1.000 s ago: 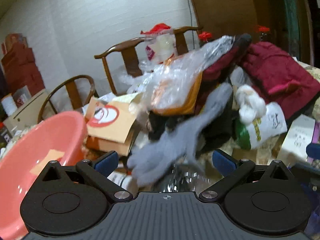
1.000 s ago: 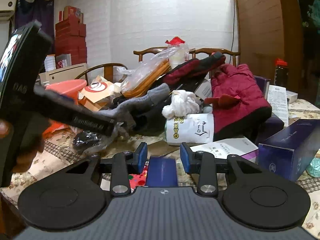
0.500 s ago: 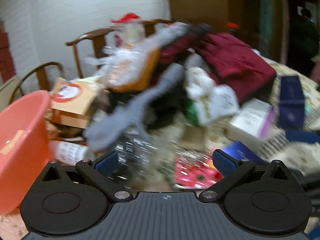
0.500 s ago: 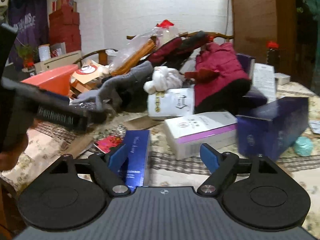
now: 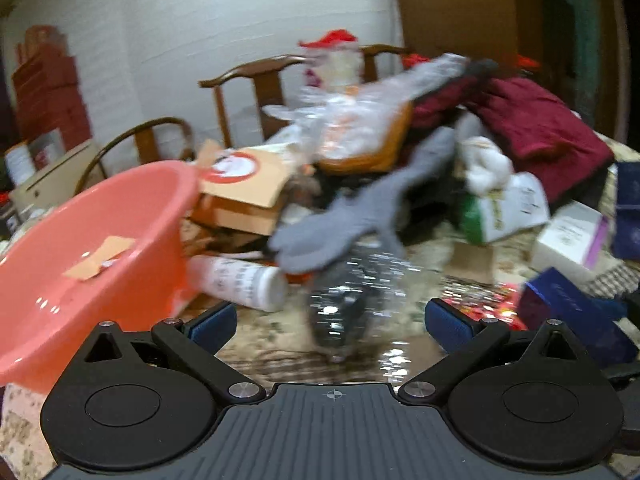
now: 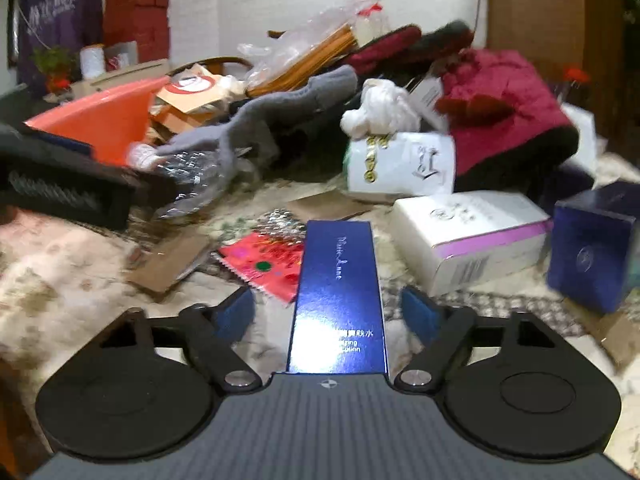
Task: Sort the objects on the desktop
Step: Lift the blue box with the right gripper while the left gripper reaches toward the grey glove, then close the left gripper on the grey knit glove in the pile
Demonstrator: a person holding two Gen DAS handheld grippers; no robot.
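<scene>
My left gripper [image 5: 330, 322] is open over a crinkled clear plastic bag with a dark object [image 5: 344, 304] on the table; the view is blurred. A grey glove [image 5: 352, 216] lies just beyond it. My right gripper [image 6: 327, 314] is open with a long blue box [image 6: 338, 292] lying between its fingers, not clamped. The left gripper's body shows at the left of the right wrist view [image 6: 60, 188].
A pink basin [image 5: 80, 256] stands left, with a white bottle [image 5: 240, 280] beside it. Cardboard boxes [image 5: 244, 188], a red coat [image 6: 504, 108], a white bag [image 6: 400, 164], a white-and-purple box [image 6: 472, 236] and a dark blue box [image 6: 592, 240] crowd the table. Wooden chairs stand behind.
My right gripper opened and released the long blue box, which now lies between its fingers. My left gripper swung over the table and now faces the plastic bag.
</scene>
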